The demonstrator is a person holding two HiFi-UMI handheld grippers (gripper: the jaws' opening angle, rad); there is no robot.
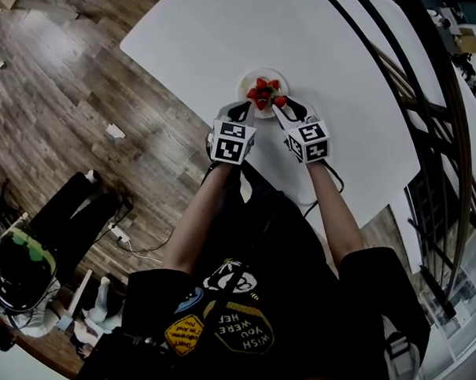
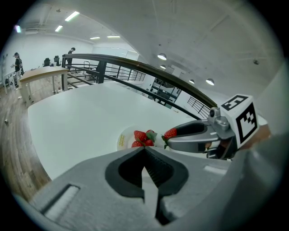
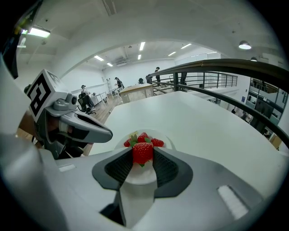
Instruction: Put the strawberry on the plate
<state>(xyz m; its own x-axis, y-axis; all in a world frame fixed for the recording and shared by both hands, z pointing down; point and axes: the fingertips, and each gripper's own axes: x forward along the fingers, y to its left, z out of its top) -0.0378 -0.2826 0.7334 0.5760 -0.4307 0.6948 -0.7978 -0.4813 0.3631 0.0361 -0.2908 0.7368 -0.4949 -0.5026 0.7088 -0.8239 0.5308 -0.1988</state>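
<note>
Right gripper [image 3: 142, 156]: jaws part open and clamped on 1 strawberry [image 3: 142, 152], which sits between the tips of the 2 dark ribbed pads, red body facing the camera, a scrap of green leaf at its underside. The pads press on both its flanks.

Location of the held strawberry: at the near right edge of the plate [image 1: 262, 71]. In the right gripper view the white of the plate shows directly beneath and beyond the fruit. Whether the fruit touches the plate cannot be determined.

Plate: small, round and white, standing on the white table [image 1: 351, 78], just beyond both grippers. It carries a small heap of strawberries [image 3: 143, 137]; 3 can be made out, with green leaves among them. The heap lies just far of the held fruit.

Left gripper [image 2: 145, 150]: jaw tips closed against each other, nothing between them. It is angled downward at the near left edge of the plate, just left of the right gripper and apart from the fruit.

Both grippers point away from the person toward the plate, their marker cubes side by side. Wooden floor [image 1: 60, 91] lies left of the table; a dark railing [image 3: 216, 67] runs beyond its far right side.
</note>
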